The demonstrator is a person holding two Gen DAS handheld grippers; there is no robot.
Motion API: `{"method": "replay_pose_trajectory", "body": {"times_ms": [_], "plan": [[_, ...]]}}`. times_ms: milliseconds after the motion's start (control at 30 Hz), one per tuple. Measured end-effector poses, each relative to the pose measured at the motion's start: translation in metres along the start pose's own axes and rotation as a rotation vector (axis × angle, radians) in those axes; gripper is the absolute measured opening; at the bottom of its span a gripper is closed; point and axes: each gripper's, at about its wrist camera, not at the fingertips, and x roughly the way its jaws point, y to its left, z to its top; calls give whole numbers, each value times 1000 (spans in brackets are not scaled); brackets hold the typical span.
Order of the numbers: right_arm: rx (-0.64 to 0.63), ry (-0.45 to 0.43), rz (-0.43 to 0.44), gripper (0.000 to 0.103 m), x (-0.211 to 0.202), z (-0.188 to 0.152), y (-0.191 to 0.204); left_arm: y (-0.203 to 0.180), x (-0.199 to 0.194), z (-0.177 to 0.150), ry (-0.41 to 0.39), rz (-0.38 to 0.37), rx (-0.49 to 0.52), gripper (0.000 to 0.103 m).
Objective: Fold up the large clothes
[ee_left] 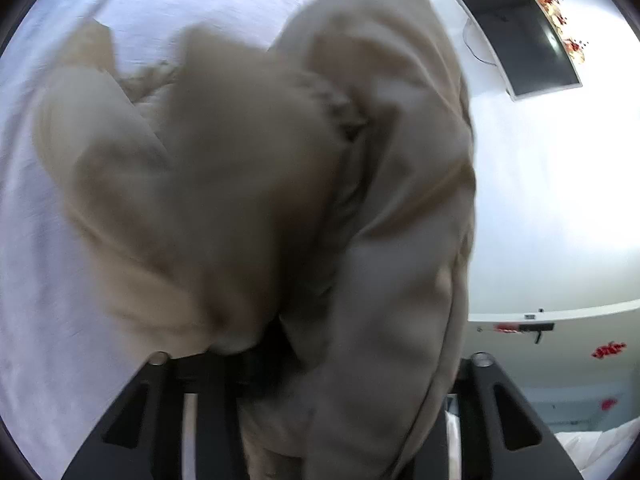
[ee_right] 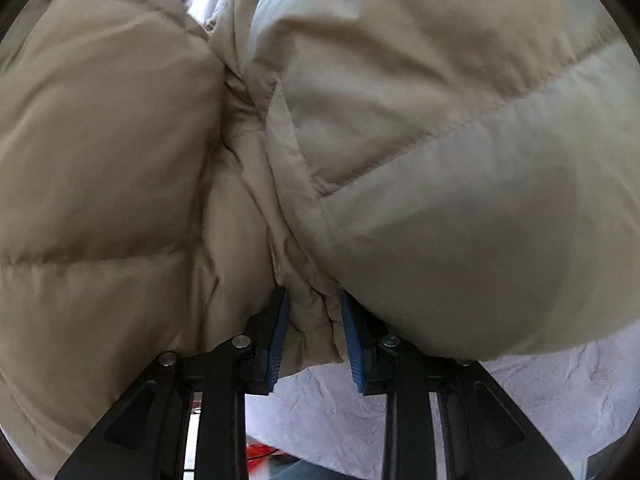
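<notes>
A large beige puffer jacket (ee_left: pixel 360 184) fills both views. In the left wrist view it hangs blurred over my left gripper (ee_left: pixel 304 344), whose fingertips are buried in the fabric; the jacket is bunched between them. In the right wrist view the quilted jacket (ee_right: pixel 400 120) bulges on both sides of my right gripper (ee_right: pixel 314 320). Its blue pads (ee_right: pixel 354 340) pinch a fold of the jacket's edge between them.
A white sheet (ee_left: pixel 48 240) covers the bed under the jacket, also seen in the right wrist view (ee_right: pixel 540 392). A wall-mounted dark screen (ee_left: pixel 520 32) and white walls with red decorations (ee_left: pixel 608 350) lie to the right.
</notes>
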Motion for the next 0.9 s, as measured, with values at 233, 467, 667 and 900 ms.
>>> {"method": "replay_pose_trajectory", "body": {"times_ms": [233,467,667,900], "plan": [[45,-87,27,30,-78,-19,-50,-27,104,42,84,-78,-21,67],[92,-286,-79,64,-173,-47,-94,-45,166,74,112,-125,-74,77],[21,-419,-52,81,-228,-66,-85,-68,186,82,114,-73,-68,77],[119,-390,-73,20,-180,-17,-47,-124,135,53,42,63,97,77]]}}
